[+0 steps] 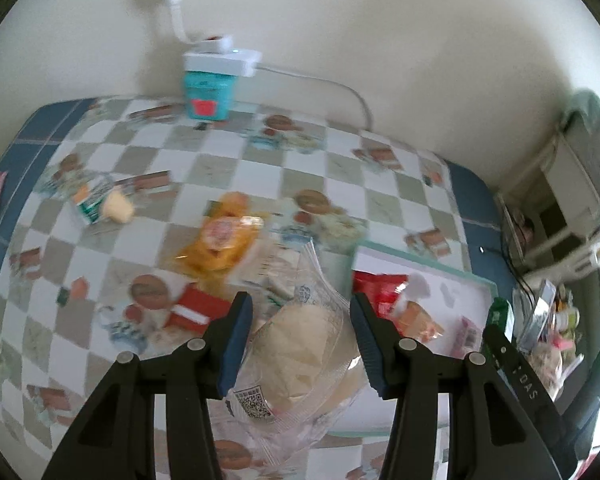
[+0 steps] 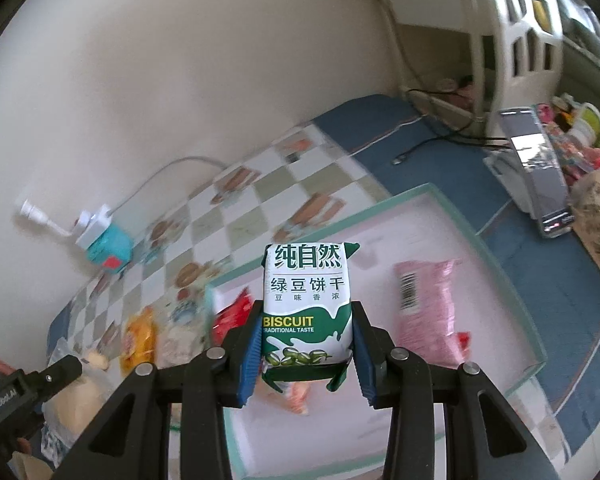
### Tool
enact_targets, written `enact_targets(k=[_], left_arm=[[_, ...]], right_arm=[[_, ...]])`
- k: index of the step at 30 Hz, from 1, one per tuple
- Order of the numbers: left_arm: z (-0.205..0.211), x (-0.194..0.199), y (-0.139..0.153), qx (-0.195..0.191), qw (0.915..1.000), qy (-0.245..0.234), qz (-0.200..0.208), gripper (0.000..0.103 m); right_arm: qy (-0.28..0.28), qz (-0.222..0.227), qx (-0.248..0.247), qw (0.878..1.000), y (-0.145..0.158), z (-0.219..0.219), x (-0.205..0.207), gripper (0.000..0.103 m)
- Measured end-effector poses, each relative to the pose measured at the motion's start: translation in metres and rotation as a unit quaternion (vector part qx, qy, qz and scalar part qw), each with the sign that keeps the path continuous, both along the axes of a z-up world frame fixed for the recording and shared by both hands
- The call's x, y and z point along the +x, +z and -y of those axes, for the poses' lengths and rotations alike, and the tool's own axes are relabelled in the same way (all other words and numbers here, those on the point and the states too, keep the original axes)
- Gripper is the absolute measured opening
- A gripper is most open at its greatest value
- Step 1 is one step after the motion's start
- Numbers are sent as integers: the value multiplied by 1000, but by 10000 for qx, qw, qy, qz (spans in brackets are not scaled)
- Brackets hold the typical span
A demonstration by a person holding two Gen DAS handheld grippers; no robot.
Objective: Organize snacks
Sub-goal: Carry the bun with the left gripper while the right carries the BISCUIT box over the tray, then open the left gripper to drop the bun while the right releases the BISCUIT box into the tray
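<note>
A clear plastic bag with a pale bun (image 1: pixel 300 364) sits between the blue pads of my left gripper (image 1: pixel 302 340), which is shut on it above the checked tablecloth. My right gripper (image 2: pixel 306 350) is shut on a green-and-white biscuit pack (image 2: pixel 306 292), held upright over a white tray with a teal rim (image 2: pixel 420 194). In the tray lie a pink packet (image 2: pixel 428 308) and a red packet (image 2: pixel 232 316). The left wrist view shows the same tray (image 1: pixel 460 292) at the right, with the red packet (image 1: pixel 376 284) in it.
Loose on the cloth are an orange snack bag (image 1: pixel 216 240), a green-and-white pack (image 1: pixel 96 200) and a red box (image 1: pixel 196 308). A teal box with a power strip (image 1: pixel 210 96) stands by the wall. Clutter (image 2: pixel 580 140) fills the table's right end.
</note>
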State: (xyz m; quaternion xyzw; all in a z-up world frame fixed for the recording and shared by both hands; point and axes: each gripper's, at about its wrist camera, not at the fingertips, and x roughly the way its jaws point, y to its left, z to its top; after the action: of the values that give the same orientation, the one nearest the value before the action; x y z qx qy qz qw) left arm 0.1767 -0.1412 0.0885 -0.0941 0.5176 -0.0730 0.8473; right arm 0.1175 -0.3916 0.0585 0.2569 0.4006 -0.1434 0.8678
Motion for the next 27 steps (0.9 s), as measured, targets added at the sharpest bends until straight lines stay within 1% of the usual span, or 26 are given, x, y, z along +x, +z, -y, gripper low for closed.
enact_targets(k=[4,8,10,14,17,22,24,27], left_arm=[[34,11,-5,106,9994,-336,5,52],[68,29,-16,120,9970,-757,-99,52],[81,41,-24,113,9959,-884,-163,52],[102,55,-35,175,9939,-1072,-164,52],[122,62,-41,228,9915,-1278,-134,52],[149,70,-52,275,9883,-1495,-146,52],[156,70,-55,312,9868,-1585,-111,52],[165,72,-60,352,9857,-1641,-164,52]], right_arm=[[-35,-49,-67,10000,-7,10,6,42],[-51,-198,-200,9996,-22,14,19,42],[-44,-268,-194,9994,-31,16,23,42],[-90,-398,-35,9992,-50,24,29,42],[-94,-467,-7,9989,-59,26,32,42],[-110,-583,-20,9982,-68,29,34,42],[-140,-605,20,9981,-72,32,32,42],[-206,-619,34,9979,-73,37,30,42]])
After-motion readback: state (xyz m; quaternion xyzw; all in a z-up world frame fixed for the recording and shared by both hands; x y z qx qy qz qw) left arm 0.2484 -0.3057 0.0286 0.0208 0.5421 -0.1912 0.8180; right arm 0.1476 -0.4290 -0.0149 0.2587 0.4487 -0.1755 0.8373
